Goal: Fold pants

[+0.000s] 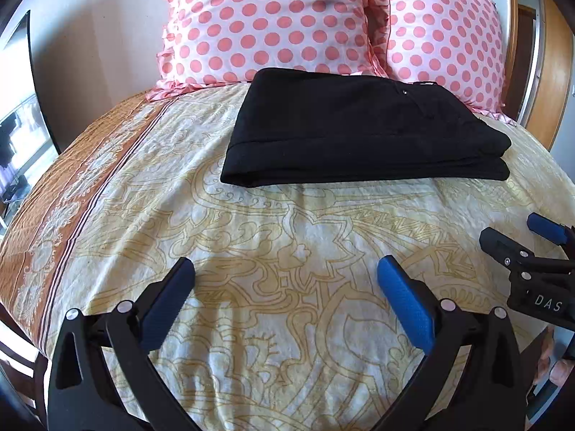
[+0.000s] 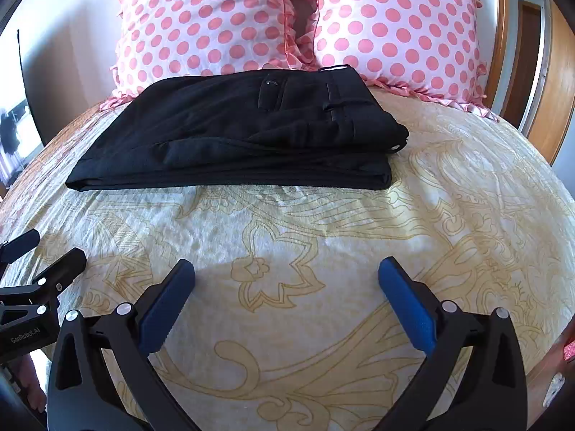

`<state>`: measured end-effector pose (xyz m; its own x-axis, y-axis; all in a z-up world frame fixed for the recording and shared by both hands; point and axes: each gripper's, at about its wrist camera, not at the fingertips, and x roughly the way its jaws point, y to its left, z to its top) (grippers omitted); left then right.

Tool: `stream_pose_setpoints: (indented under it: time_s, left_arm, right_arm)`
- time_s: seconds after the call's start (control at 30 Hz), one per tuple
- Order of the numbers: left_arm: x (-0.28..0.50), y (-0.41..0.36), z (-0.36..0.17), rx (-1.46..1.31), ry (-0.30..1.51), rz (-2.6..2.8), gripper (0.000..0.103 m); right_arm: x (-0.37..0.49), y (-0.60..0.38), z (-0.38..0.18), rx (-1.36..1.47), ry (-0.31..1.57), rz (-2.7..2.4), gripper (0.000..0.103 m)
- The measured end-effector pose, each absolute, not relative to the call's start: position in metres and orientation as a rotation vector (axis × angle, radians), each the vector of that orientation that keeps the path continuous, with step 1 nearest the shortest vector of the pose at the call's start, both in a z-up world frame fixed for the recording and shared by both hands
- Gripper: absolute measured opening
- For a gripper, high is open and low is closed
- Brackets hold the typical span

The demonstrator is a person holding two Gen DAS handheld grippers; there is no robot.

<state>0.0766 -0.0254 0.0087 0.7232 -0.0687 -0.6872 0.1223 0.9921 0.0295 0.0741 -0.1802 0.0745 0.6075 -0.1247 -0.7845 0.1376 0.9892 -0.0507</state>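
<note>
Black pants lie folded into a flat rectangular stack on the bed, just in front of the pillows, waistband and back pocket on top toward the right. My left gripper hovers open over the patterned sheet, well short of the pants, nothing between its blue pads. My right gripper is also open wide and empty, a similar distance from the stack. Each gripper shows in the other's view: the right gripper at the right edge, the left gripper at the left edge.
Two pink polka-dot pillows lean against the wall behind the pants. The cream and gold bedsheet has a brown border on the left. A wooden door frame stands at the right.
</note>
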Motion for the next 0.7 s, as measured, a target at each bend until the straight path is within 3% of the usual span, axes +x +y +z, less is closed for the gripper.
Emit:
stream_pose_setpoints:
  time_s: [0.7]
  left_arm:
    - [0.0774,-0.0238,0.0084,0.093,0.739,-0.158,0.101]
  right_arm:
    - [0.0710,-0.1791,0.0730,0.010,0.877,-0.148,0.102]
